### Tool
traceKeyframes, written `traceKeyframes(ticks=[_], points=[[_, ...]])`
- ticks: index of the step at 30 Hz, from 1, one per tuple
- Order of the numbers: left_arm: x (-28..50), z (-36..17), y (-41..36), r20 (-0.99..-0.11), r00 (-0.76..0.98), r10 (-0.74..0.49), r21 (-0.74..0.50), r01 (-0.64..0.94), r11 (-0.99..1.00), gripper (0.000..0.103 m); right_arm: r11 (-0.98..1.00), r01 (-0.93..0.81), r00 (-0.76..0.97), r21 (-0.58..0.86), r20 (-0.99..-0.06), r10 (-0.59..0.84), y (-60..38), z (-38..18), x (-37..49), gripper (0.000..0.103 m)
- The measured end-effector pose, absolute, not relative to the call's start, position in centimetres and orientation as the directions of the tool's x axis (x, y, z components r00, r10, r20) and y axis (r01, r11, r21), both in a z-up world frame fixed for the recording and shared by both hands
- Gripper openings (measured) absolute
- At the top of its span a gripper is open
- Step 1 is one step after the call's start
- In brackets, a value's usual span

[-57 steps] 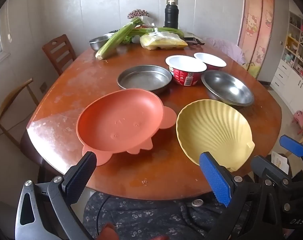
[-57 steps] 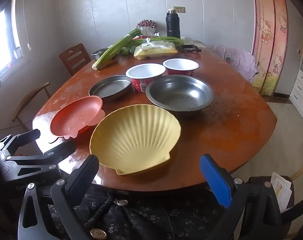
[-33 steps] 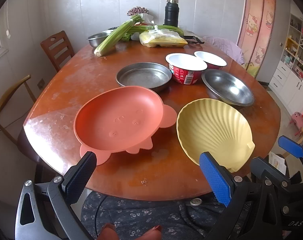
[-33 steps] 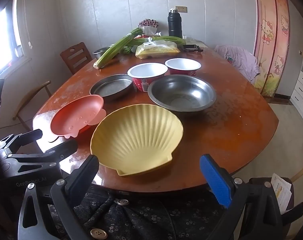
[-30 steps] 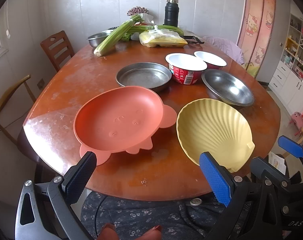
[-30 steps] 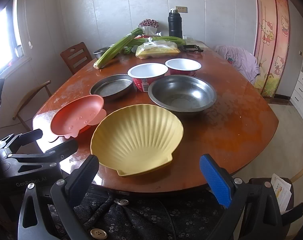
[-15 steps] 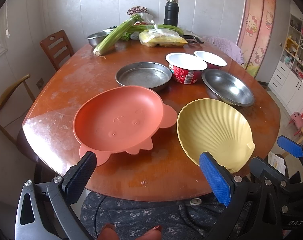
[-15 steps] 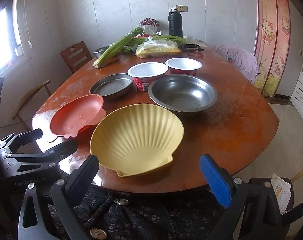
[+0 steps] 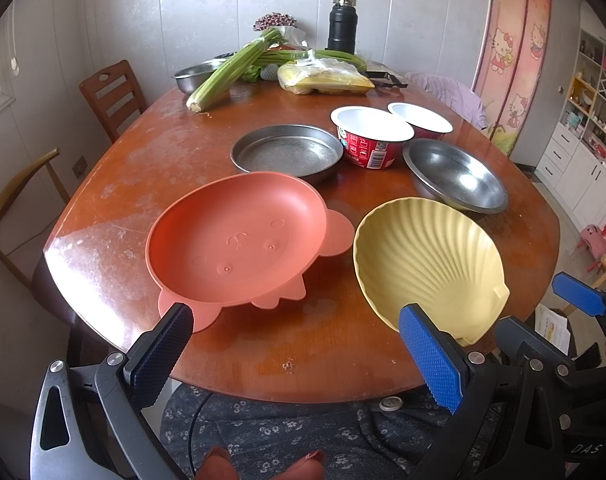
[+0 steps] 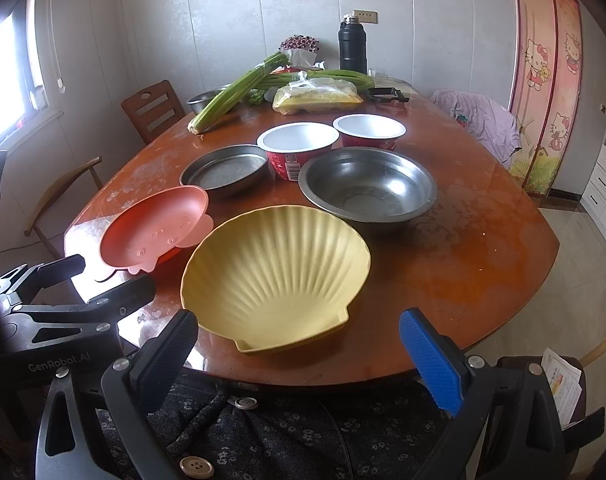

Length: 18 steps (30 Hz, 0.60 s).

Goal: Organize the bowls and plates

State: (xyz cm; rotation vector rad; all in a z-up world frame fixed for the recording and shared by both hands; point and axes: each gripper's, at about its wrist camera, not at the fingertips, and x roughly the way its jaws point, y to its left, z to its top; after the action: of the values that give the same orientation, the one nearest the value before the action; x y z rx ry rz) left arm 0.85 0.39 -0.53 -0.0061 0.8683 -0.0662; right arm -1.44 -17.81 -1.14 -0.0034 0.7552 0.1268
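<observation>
The left gripper (image 9: 295, 354) is held spread wide, nothing between its fingers, poised at the near edge of the table (image 9: 151, 160) just short of the orange plate (image 9: 235, 240). The right gripper (image 10: 299, 358) is likewise spread wide and empty, lined up behind the hinge end of the yellow shell-shaped bowl (image 10: 277, 272). In the right wrist view the left gripper's black frame is seen low on the left, beside the table edge.

The orange plate, moulded with small ears and feet, is laid flat on the near left of the table, and the yellow shell-shaped bowl is set just beside it to the right, the two nearly touching. Behind the orange plate a flat steel pan (image 9: 287, 152) is placed, its near rim overlapped by the plate in the left wrist view. Behind the yellow bowl a deep steel bowl (image 10: 367, 186) is seen. Between and beyond these, two red paper bowls with white insides are set side by side: the nearer red bowl (image 9: 371, 136) and the farther red bowl (image 9: 421, 120).

At the far end of the table, long celery stalks (image 9: 231, 70), a plastic bag of yellow food (image 9: 323, 78), a small steel basin (image 9: 193, 76) and a black flask (image 9: 342, 24) are gathered. A wooden chair (image 9: 111, 98) is drawn up on the left.
</observation>
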Motion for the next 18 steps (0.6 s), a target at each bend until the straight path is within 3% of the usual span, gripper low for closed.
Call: traceKeyframes(ticks=[18], points=[[0.85, -0.44, 0.71, -0.762, 0.644, -0.068, -0.041, 0.056, 0.998, 0.102, 0.992, -0.118, 0.717, 0.044, -0.687, 0.116, -17.69, -1.28, -1.44, 0.101]])
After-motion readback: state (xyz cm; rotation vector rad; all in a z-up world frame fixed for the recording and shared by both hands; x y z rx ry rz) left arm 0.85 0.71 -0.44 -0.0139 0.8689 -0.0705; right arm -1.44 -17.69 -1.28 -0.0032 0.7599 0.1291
